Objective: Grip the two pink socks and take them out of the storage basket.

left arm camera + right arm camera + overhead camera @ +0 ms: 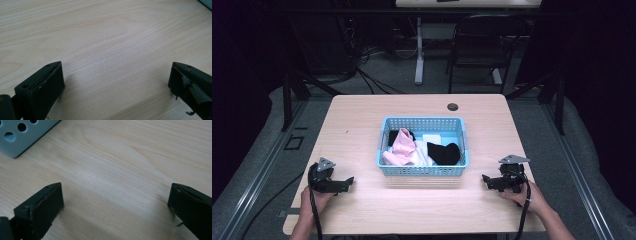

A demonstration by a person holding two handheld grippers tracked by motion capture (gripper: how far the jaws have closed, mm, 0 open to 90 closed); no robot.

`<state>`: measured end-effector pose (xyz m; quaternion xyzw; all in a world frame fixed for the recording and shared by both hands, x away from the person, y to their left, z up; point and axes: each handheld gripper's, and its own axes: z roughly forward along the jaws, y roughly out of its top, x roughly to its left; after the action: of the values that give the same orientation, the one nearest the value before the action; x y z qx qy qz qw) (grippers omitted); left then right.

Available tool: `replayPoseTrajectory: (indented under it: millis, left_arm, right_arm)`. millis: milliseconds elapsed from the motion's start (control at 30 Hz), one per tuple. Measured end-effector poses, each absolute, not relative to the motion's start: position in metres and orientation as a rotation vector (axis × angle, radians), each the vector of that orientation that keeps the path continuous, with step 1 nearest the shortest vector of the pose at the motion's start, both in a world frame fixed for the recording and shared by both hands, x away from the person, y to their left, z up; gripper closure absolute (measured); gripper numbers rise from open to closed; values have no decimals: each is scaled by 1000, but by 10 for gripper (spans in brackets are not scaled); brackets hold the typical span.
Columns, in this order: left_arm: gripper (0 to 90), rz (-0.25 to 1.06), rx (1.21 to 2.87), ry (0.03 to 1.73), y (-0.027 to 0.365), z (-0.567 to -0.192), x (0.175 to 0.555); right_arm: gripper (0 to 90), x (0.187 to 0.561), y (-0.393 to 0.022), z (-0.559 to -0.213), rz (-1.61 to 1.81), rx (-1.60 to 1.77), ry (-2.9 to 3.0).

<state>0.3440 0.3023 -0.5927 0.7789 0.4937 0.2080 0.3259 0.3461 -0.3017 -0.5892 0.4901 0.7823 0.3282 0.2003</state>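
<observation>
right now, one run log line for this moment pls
left gripper: open, empty, on table | right gripper: open, empty, on table | blue basket: mid-table between them, holds pink, white, black clothes | untouched

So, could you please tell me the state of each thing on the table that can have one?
Light blue perforated plastic basket: upright, holding clothes.
Pink cloth: crumpled, in the basket.
Black cloth: bunched, in the basket.
White cloth: lying in the basket.
Left gripper: open, empty, on the pale wooden table.
Right gripper: open, empty.
</observation>
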Motion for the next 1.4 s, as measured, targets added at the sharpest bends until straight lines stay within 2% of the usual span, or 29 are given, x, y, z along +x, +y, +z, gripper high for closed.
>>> replayPoseTrajectory:
  millis: [500,667,833,1400]
  left_arm:
    - [3,547,2067,1299,303,-588,346]
    - [3,537,1986,1327,313,-560,346]
    - [4,527,1974,1324,311,-545,347]
    - [7,484,2069,1124,262,-489,340]
  right_arm:
    - [0,345,-302,-589,912,1374,2189]
    - [0,345,-302,-589,917,1367,2187]
    - [0,345,-302,-589,917,1366,2187]
    - [0,344,-301,-589,924,1357,2192]
